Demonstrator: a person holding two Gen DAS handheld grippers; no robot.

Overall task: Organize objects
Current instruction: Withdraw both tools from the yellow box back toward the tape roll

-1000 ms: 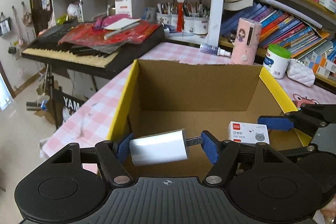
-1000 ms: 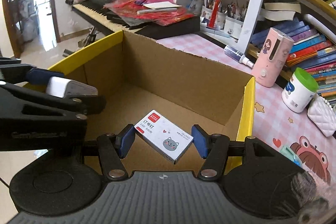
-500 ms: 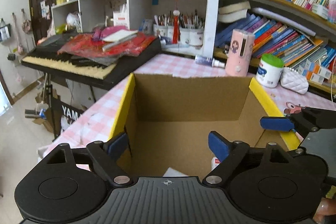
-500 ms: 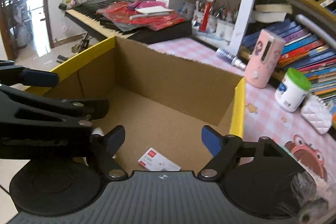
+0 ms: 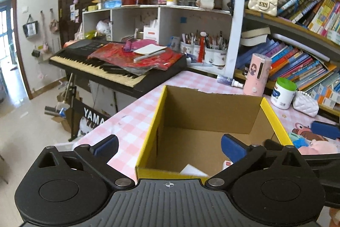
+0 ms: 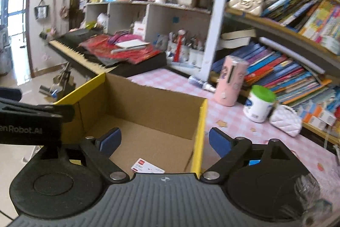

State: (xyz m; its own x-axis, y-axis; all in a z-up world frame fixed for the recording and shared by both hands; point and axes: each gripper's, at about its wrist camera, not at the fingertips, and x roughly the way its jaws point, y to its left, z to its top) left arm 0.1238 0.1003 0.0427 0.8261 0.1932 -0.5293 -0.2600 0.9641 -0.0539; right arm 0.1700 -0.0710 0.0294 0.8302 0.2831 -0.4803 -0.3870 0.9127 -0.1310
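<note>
Cardboard box with yellow-taped rim [image 5: 212,112] sits open on the pink checked tablecloth [image 5: 131,118]. Inside on its floor lie a white card-wrapped item [image 5: 192,170] and a small white staple box with red corner [image 6: 147,167]. Left gripper [image 5: 169,145] and right gripper [image 6: 164,140] hover above, jaws opening wide, nothing between them.

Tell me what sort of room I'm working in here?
Most likely a home study or hobby room. Shelves crammed with books line the wall, an electronic keyboard stands beside the pink checked table, and pen pots sit in a cubby. The cardboard box rests on that table.
</note>
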